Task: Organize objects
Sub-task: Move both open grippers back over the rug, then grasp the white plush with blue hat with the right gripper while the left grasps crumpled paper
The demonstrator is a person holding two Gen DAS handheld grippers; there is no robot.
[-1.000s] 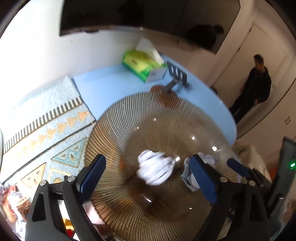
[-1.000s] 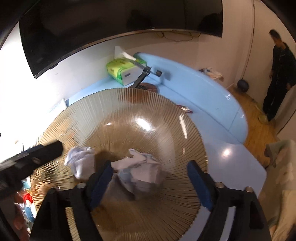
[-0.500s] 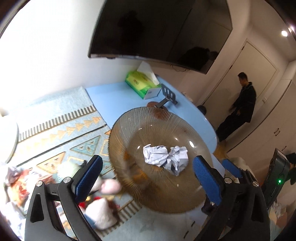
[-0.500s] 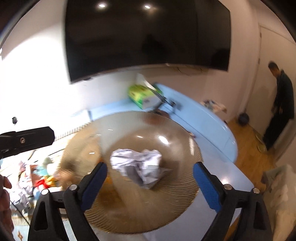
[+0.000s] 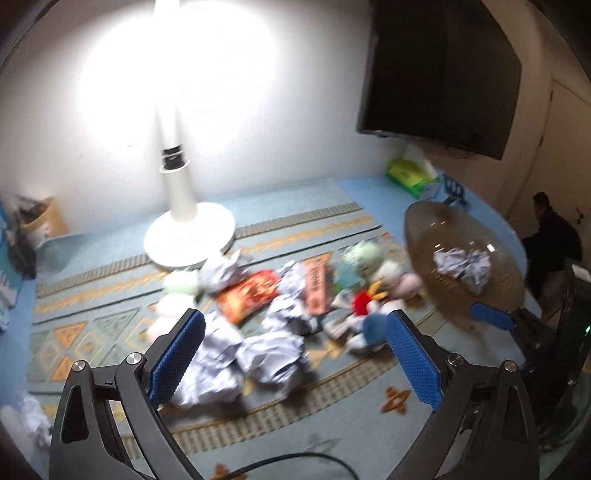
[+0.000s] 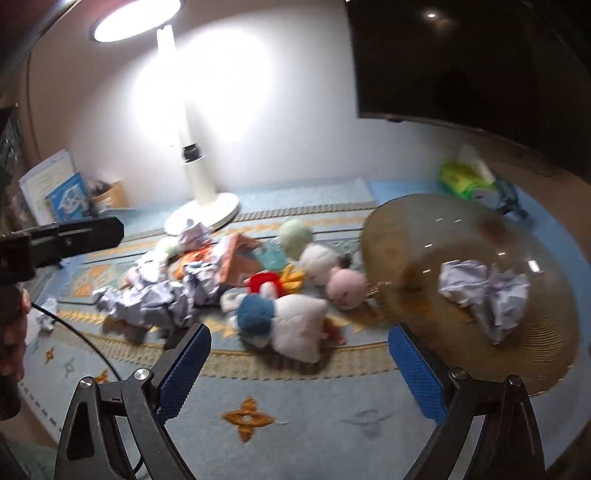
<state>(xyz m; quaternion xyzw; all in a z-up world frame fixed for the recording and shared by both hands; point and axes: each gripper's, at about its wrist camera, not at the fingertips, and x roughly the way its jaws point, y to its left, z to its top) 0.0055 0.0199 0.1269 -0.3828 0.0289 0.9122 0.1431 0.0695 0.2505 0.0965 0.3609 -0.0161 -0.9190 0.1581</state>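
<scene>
Only from the right wrist, lamp head point(image 6: 136, 18); both grippers point(image 5: 295, 354) point(image 6: 299, 369) spread wide, empty, above the paper pile point(image 5: 258, 350).

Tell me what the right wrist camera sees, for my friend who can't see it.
The open right hand-held gripper hovers over a patterned rug strewn with stuffed toys and crumpled paper. To the right, an amber glass bowl holds more paper balls. A lit white lamp stands behind.
</scene>
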